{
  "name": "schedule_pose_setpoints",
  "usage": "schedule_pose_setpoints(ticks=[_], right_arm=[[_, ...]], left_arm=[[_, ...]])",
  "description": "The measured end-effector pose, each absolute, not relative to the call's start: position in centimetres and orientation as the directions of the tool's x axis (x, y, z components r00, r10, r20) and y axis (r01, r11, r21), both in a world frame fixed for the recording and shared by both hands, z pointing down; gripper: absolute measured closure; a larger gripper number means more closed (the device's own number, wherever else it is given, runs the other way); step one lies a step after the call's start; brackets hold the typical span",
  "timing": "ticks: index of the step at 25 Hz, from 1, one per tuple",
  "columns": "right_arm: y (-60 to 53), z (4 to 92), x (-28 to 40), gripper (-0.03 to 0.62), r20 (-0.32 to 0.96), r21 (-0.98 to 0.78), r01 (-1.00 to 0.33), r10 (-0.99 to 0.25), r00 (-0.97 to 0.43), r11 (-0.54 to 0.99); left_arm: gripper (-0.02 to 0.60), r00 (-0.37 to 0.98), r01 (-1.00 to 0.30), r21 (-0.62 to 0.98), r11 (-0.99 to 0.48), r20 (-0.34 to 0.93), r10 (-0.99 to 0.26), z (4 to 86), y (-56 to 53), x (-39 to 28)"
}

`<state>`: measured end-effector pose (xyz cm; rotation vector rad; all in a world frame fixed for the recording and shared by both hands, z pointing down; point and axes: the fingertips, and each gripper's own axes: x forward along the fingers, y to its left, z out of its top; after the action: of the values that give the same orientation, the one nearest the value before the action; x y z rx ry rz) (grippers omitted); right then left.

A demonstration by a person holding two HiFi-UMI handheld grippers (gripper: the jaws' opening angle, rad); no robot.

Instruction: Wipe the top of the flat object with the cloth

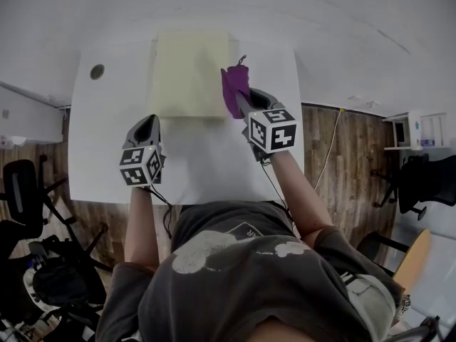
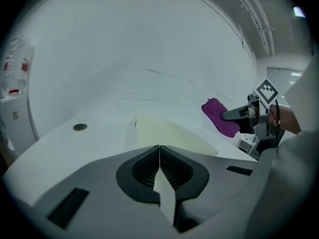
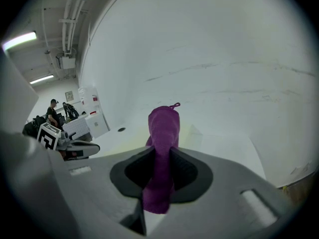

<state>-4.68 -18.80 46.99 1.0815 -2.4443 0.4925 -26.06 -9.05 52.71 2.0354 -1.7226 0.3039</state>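
A bunched purple cloth (image 1: pixel 234 87) stands at the right edge of a pale yellow, square flat object (image 1: pixel 189 73) lying level.

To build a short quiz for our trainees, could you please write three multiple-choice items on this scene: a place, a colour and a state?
1. Where is the cloth? A flat on the table; B in the right gripper; C on the floor.
2. Its colour? A purple; B green; C white.
3. The left gripper's jaws are: A wide apart; B shut on the cloth; C shut, empty.
Answers: B, its jaws pinch it; A, plainly purple in every view; C, they meet with nothing between.
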Motion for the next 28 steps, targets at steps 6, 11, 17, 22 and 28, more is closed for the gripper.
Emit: schedule_pose_setpoints(ticks=[6,11,17,22,28], right_arm=[[-20.6,46.5,-8.8,0.522,0.51,-0.138,-0.724,-0.578,-0.637,0.676],[-22.9,45.8,-11.9,0.522,0.514,-0.122,-0.704,-0.562,-0.648,0.699],[-25.8,45.7,-15.6,0.522,0.52,-0.137,-0.688,-0.539,-0.662,0.713],[-27.3,46.1,-19.1,0.522,0.535,-0.134,-0.655,-0.502,-0.68,0.744],[-29.9,48.2,-22.0,0.522,0.585,-0.195,-0.665,-0.459,-0.669,0.721]], left_arm=[[0.584,0.221,-0.97,0.2,-0.139,0.483,-0.847,53.9,-10.6,-26.7],[0.584,0.235,-0.968,0.203,-0.148,0.518,-0.823,55.2,-11.4,-27.3],[0.584,0.23,-0.968,0.215,-0.131,0.546,-0.806,56.3,-11.9,-27.9],[0.584,0.239,-0.967,0.213,-0.142,0.551,-0.799,56.5,-11.9,-28.1],[0.584,0.215,-0.976,0.158,-0.151,0.586,-0.781,56.8,-11.8,-27.8]])
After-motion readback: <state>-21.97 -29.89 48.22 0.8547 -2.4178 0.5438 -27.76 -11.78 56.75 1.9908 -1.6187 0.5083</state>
